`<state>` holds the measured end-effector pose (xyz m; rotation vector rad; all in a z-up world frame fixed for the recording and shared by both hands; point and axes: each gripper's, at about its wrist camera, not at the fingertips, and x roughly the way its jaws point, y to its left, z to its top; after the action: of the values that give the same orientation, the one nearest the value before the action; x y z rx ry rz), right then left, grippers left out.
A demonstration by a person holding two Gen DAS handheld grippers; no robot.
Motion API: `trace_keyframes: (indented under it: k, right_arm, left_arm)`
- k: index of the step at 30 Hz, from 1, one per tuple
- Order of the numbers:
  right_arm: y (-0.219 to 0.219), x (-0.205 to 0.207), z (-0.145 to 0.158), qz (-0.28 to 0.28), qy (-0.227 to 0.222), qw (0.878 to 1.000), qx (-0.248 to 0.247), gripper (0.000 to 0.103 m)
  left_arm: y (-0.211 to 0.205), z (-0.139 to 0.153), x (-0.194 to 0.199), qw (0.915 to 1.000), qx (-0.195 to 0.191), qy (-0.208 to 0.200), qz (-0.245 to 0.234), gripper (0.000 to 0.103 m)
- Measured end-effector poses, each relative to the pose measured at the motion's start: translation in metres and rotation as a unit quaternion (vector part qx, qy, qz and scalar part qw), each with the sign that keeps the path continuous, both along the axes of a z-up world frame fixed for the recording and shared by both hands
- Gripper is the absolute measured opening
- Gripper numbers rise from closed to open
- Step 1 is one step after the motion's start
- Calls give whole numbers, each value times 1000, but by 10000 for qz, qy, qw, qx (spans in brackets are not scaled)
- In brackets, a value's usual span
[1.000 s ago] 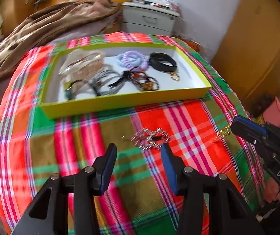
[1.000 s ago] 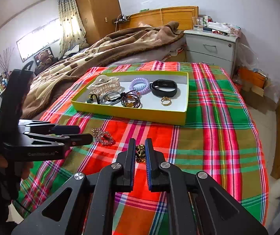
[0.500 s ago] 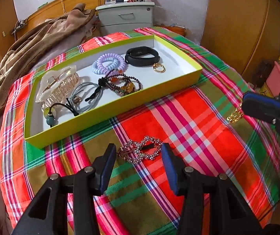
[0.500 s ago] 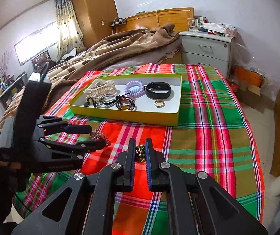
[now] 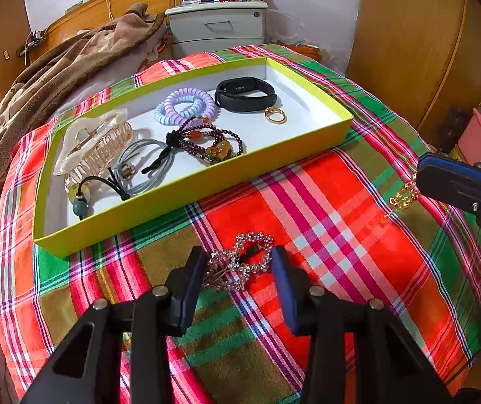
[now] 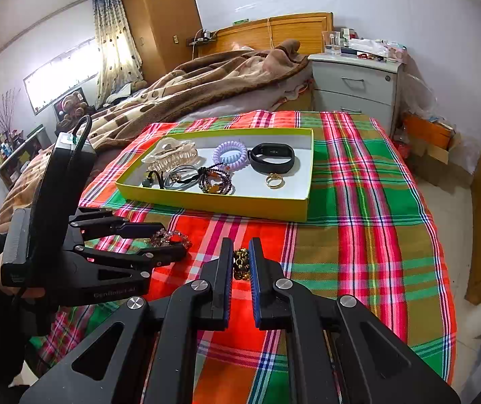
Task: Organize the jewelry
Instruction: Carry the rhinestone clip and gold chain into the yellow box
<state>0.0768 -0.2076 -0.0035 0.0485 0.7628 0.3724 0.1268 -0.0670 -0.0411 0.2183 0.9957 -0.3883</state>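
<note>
On a plaid cloth (image 5: 324, 202), the right gripper (image 6: 241, 262) is clamped on a gold chain (image 6: 240, 264), probably to carry it to the yellow tray (image 5: 190, 185) of sorted jewelry. The left gripper (image 5: 238, 262) is spread wide (nothing gripped), a rhinestone brooch (image 5: 240, 261) lying on the cloth between its fingertips

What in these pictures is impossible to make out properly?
- Gold chain piece: in the right wrist view the right tongs cover all but a sliver; in the left wrist view it is small at the edge.
- Sparkly rhinestone clip: its near part sits behind the left tongs; whether the pads touch it is unclear.
- Clutter on the grey nightstand: too small in both views.
</note>
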Motion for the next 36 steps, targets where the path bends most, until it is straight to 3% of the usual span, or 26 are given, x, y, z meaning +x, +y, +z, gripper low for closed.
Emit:
trace_keyframes:
  k: [11, 18, 23, 28, 36]
  right_arm:
    - [0, 5, 0, -32, 3, 10000, 43, 9]
    - [-1, 7, 5, -33, -73, 10000, 58, 9]
    - [1, 23, 23, 13, -272, 9996, 108, 9]
    - [7, 49, 35, 28, -389, 9991, 173, 9]
    - [13, 94, 28, 67, -208, 9992, 343, 9]
  left_arm:
    - [2, 1, -3, 9999, -73, 9, 116, 42]
    - [10, 17, -5, 9991, -377, -51, 194, 42]
    - [19, 43, 3, 9970, -690, -198, 301, 42]
    - [23, 61, 19, 9957, -682, -429, 454, 42]
    - [30, 54, 57, 9929, -896, -256, 739, 42]
